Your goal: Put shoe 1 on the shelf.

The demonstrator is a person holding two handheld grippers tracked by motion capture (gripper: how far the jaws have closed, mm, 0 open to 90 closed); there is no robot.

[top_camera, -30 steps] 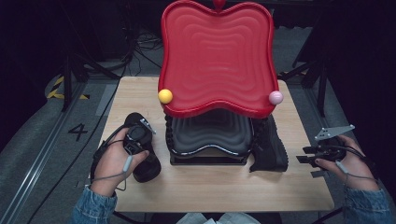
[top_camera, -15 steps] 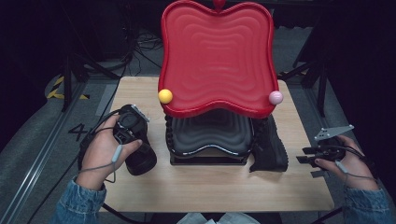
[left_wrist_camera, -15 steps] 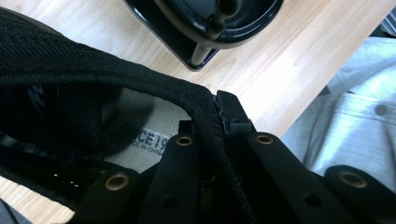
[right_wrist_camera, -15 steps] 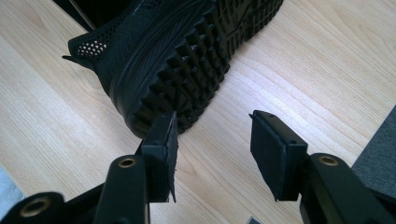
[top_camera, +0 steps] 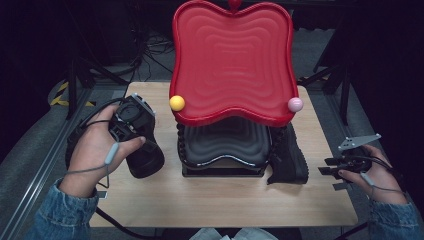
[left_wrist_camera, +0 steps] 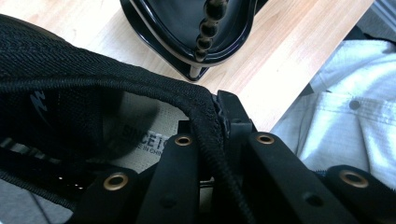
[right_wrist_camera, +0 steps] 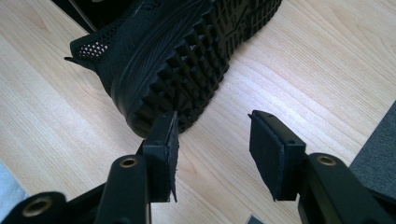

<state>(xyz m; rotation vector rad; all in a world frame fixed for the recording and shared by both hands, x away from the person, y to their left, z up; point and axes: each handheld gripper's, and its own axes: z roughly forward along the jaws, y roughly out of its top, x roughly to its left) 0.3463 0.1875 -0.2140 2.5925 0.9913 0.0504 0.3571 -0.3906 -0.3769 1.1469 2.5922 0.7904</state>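
High view: two black shoes [top_camera: 144,155], two tools [top_camera: 131,120].

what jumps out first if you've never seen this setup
The big red wavy tray standing up at the back of the table, with a yellow ball and a pink ball at its lower corners, over a black tray. Next, the left gripper clamped on a black shoe's collar, while the right gripper sits open beside a second shoe lying on its side.

Two black shoes [top_camera: 145,157] [top_camera: 287,155], two trays [top_camera: 232,60] [top_camera: 222,145], two balls [top_camera: 177,103] [top_camera: 295,104].
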